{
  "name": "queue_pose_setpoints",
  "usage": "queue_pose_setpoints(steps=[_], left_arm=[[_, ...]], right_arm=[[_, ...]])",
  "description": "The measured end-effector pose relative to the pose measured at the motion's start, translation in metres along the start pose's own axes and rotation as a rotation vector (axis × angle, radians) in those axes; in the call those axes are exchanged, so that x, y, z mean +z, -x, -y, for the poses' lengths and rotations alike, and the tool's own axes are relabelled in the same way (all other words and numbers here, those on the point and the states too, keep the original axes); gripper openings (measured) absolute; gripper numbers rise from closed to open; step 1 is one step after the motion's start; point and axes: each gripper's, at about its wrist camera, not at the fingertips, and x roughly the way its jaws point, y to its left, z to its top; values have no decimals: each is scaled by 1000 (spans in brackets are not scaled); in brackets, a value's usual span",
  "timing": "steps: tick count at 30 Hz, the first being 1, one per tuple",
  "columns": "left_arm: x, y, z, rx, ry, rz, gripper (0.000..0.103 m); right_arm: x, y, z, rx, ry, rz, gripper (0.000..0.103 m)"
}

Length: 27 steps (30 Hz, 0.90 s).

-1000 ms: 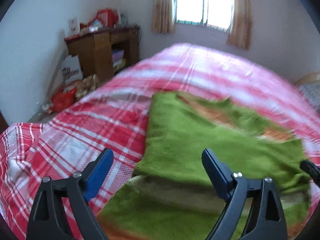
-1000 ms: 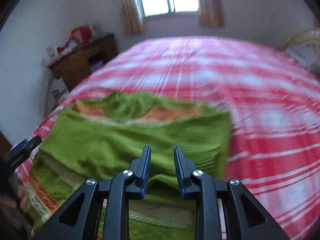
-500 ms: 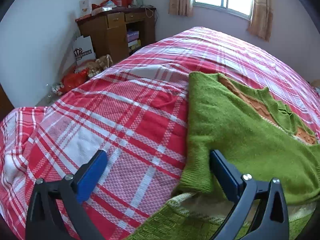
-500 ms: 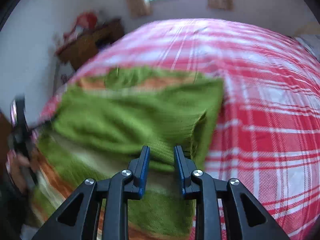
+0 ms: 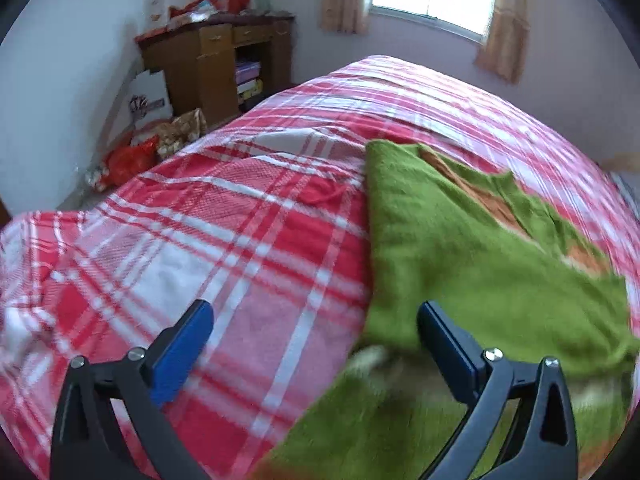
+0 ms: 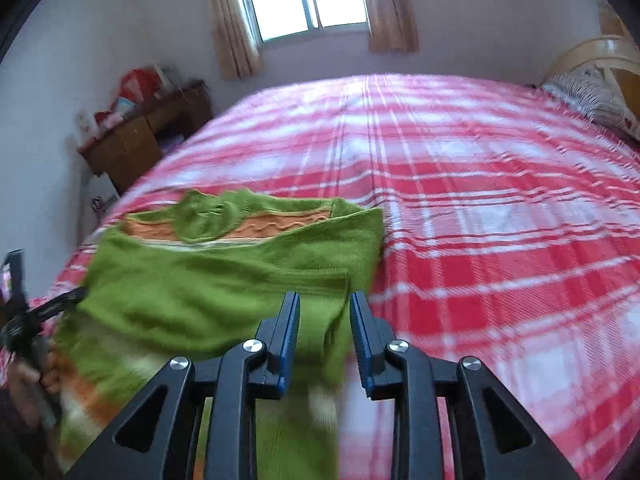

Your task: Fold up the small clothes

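My left tongs (image 5: 314,334) hang spread wide over the bed (image 5: 224,240); right tongs (image 6: 324,320) sit low, slightly parted around the green sweater (image 6: 224,280) edge.

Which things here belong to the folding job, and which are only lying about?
For the job:
green sweater
left gripper
right gripper
red plaid bedspread

Lying about:
wooden desk
white paper bag
red plastic bag
pillow

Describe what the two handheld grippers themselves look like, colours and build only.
Both match: the left gripper and the right gripper have matte black plastic arms with triangular cut-outs, silver round screws at the joints, and flat blue pads lining the inner face of each finger. No cables, markings or sleeves are visible.
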Motion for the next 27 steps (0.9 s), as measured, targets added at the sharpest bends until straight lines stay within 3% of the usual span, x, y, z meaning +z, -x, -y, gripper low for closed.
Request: queue_pose_setpoints(steps=[2, 4, 5, 11, 18, 22, 27], left_arm=[[-16, 25, -6, -34, 2, 28, 103], [-33, 51, -12, -72, -10, 57, 103], [-40, 62, -13, -80, -31, 75, 103], [-79, 119, -17, -50, -211, 185, 103], [-104, 132, -29, -95, -218, 131, 103], [-123, 136, -29, -82, -229, 112, 103], [-142, 148, -34, -118, -230, 96, 103]], right_arm=[[-18, 34, 0, 26, 12, 12, 30], [-40, 64, -2, 46, 17, 8, 45], [-57, 83, -2, 53, 16, 7, 47], [-129, 126, -5, 113, -25, -73, 48], [-191, 133, -15, 156, -72, -187, 48], [-213, 140, -31, 182, -58, -227, 48], [-231, 132, -46, 174, -32, -285, 48]])
